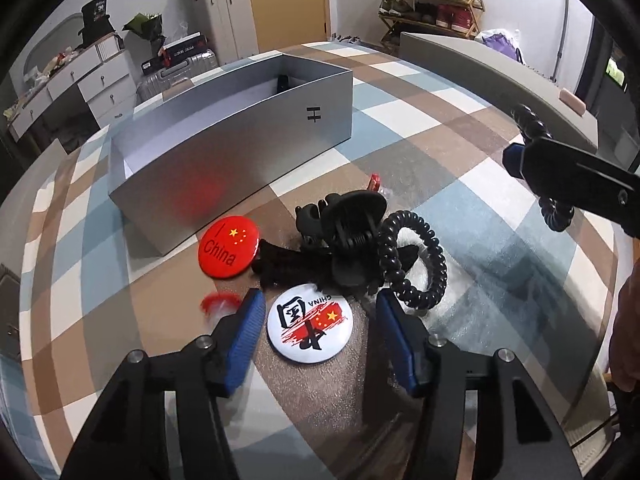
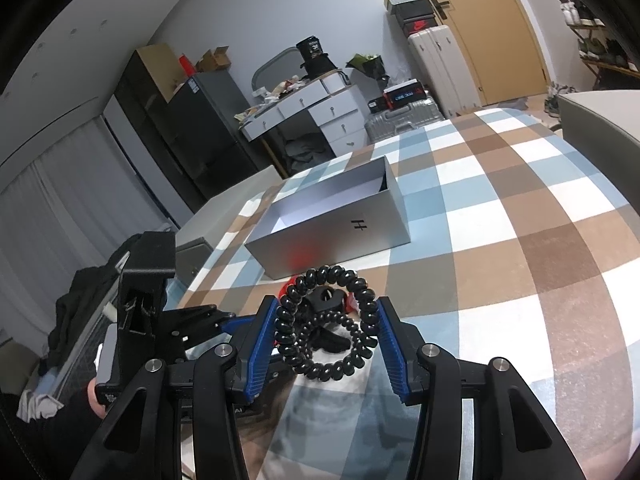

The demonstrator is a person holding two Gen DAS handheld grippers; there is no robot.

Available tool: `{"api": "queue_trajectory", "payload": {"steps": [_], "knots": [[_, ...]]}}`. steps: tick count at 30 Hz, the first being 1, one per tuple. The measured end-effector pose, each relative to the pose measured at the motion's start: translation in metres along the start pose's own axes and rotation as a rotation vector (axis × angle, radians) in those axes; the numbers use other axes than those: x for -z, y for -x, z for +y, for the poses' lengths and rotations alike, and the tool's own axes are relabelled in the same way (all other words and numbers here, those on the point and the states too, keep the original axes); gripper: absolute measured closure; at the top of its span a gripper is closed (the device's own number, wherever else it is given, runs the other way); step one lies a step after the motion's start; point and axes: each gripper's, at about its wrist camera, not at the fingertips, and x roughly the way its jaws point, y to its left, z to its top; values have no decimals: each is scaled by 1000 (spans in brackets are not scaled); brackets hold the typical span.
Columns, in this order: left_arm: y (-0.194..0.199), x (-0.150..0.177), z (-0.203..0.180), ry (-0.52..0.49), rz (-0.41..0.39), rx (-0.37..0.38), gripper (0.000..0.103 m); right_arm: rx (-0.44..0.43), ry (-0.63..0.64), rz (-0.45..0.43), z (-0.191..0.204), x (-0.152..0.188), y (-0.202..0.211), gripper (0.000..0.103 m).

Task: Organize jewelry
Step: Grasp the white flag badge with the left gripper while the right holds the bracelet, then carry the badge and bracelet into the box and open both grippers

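A pile of accessories lies on the checked cloth before an open grey box (image 1: 240,136): a red "I China" badge (image 1: 229,246), a white China badge (image 1: 310,322), a black claw clip (image 1: 354,236) and a black spiral hair tie (image 1: 416,256). My left gripper (image 1: 320,308) is open, its blue pads on either side of the white badge. My right gripper (image 2: 327,322) is shut on another black spiral hair tie (image 2: 326,322), held above the table; in the left wrist view it (image 1: 560,172) is at the right. The grey box (image 2: 332,220) lies beyond it.
A grey chair back (image 1: 500,80) stands at the table's far right edge. Drawers (image 2: 320,116), suitcases and a shoe rack (image 1: 432,0) stand in the room behind. The left gripper's body (image 2: 148,304) is low left in the right wrist view.
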Motion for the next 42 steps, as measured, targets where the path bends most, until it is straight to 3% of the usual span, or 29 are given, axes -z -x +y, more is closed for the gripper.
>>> {"api": "queue_trajectory", "payload": {"steps": [1, 2, 10, 20, 31, 42], "knots": [[1, 1, 0, 6, 0, 15, 65, 1, 2, 0, 0, 0, 0, 54], [3, 2, 0, 5, 1, 23, 66, 0, 3, 2, 0, 0, 0, 54], [20, 10, -8, -28, -31, -44, 66, 0, 10, -3, 5, -2, 1, 54], [64, 0, 5, 70, -165, -93, 66, -29, 36, 1, 17, -19, 1, 55], [84, -32, 46, 215, -280, -68, 66, -75, 106, 2, 31, -64, -17, 55], [60, -61, 86, 341, -282, 2, 66, -88, 134, 43, 28, -107, -58, 56]]}}
